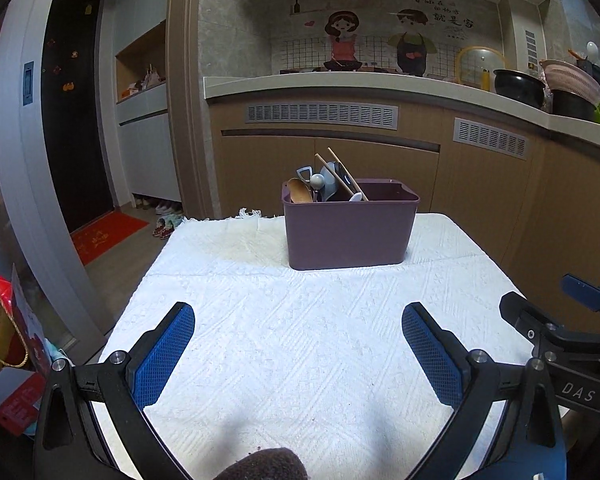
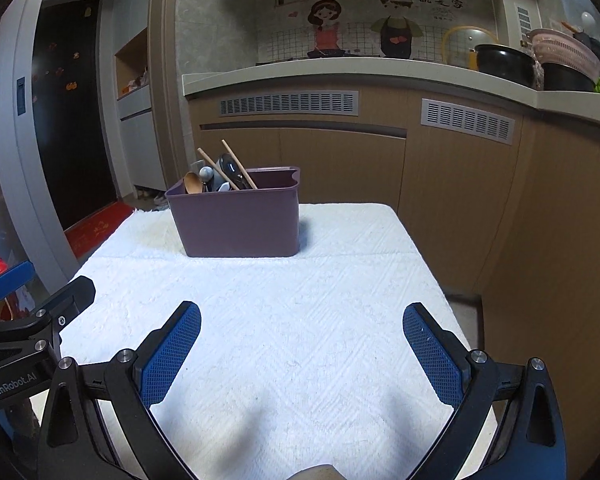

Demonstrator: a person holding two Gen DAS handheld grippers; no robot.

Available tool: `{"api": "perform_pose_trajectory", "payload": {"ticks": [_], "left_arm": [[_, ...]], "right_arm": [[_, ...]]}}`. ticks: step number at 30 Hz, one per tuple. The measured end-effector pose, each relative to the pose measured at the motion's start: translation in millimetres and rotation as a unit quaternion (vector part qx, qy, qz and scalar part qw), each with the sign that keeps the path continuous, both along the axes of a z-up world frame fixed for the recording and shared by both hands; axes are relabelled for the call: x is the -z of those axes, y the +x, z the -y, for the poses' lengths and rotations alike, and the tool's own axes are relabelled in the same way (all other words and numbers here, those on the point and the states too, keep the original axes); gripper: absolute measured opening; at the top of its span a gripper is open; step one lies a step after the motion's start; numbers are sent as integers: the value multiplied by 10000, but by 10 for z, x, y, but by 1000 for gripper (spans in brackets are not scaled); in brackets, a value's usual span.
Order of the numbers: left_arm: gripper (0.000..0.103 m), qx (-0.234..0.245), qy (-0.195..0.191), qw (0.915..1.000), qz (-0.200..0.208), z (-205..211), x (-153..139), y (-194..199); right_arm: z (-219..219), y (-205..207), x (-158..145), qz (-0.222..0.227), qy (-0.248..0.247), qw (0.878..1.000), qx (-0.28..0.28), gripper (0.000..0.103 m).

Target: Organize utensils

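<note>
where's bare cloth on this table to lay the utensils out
The widest bare patch of the white cloth runs from the purple bin forward to the open left gripper and right gripper. Narrower bare strips flank the bin. Inside it, the left end is crowded with chopsticks and a wooden spoon.

A tabletop [image 1: 300,340] covered with a white textured cloth stands before a run of wood-toned cabinets [image 1: 380,172] with grey vent grilles [image 1: 322,113]. A pale counter [image 1: 340,82] tops them, carrying a black pot [image 1: 518,86] and a pink colander [image 1: 572,80] at the right. The grey tiled wall [image 1: 228,20] behind bears a cartoon sticker of a girl [image 1: 342,36] and a boy [image 1: 412,40]. To the left, a dark door [image 1: 74,112] stands above a red mat [image 1: 108,236] on a grey-brown floor, with shoes [image 1: 166,224] nearby.
</note>
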State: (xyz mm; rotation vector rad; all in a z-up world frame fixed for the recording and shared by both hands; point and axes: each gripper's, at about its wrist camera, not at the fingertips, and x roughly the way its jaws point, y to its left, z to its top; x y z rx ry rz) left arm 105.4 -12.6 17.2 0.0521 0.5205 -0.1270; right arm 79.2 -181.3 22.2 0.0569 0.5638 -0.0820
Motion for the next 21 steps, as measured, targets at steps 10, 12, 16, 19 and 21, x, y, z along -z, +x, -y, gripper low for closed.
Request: {"api": "perform_pose_trajectory", "payload": {"ticks": [10, 12, 16, 19, 21], "left_arm": [[103, 13, -7, 10000, -48, -1, -8, -16], [103, 17, -5, 10000, -43, -3, -11, -8], [103, 20, -9, 10000, -55, -6, -8, -7], [103, 23, -10, 10000, -45, -7, -11, -8], [103, 19, -11, 10000, -39, -6, -12, -13]], "right_arm": [[-1, -3, 0, -39, 7, 10000, -9, 101], [-4, -2, 1, -41, 2, 10000, -8, 101], [-9, 1, 0, -45, 6, 10000, -9, 101], [-3, -4, 3, -40, 13, 10000, -3, 101], [-3, -5, 6, -39, 6, 10000, 0, 101]]}}
